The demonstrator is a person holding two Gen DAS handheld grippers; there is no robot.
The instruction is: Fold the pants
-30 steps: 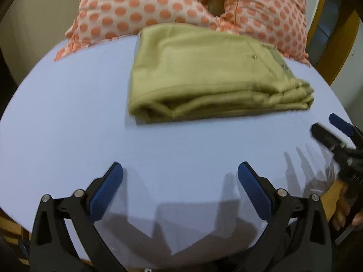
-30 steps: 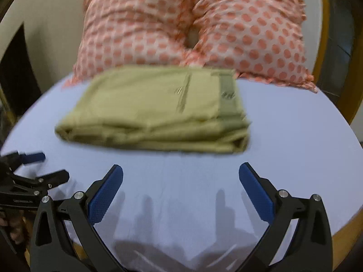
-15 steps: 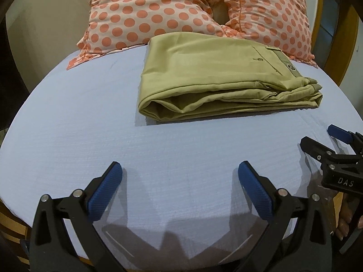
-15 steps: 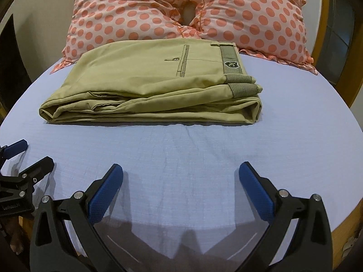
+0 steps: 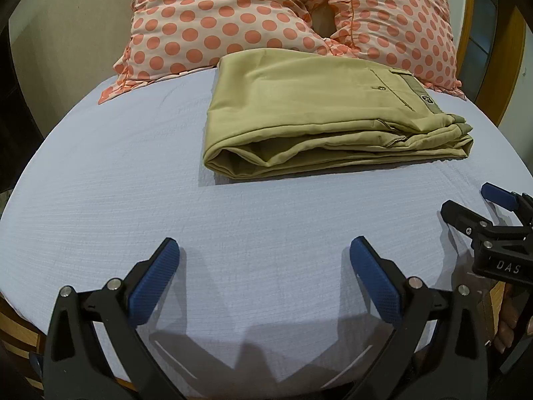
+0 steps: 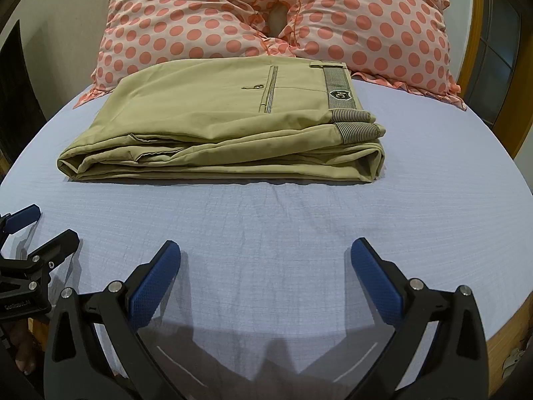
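Khaki pants (image 5: pixel 319 116) lie folded in a flat rectangular stack on the pale blue bed sheet (image 5: pixel 133 173), waistband at the right end. They also show in the right wrist view (image 6: pixel 226 123). My left gripper (image 5: pixel 265 256) is open and empty, hovering over the sheet well in front of the pants. My right gripper (image 6: pixel 266 256) is open and empty, also in front of the pants. The right gripper shows at the right edge of the left wrist view (image 5: pixel 473 205), and the left gripper at the left edge of the right wrist view (image 6: pixel 50 223).
Two pink pillows with orange polka dots (image 5: pixel 266 16) (image 6: pixel 366 20) lean behind the pants. A wooden bed frame (image 5: pixel 503 50) runs along the right side. The sheet's front edge drops off just below the grippers.
Both grippers have drawn back and tilted so the pants sit slightly lower and nearer in view; the earlier motion blur has gone. The pants have not moved.
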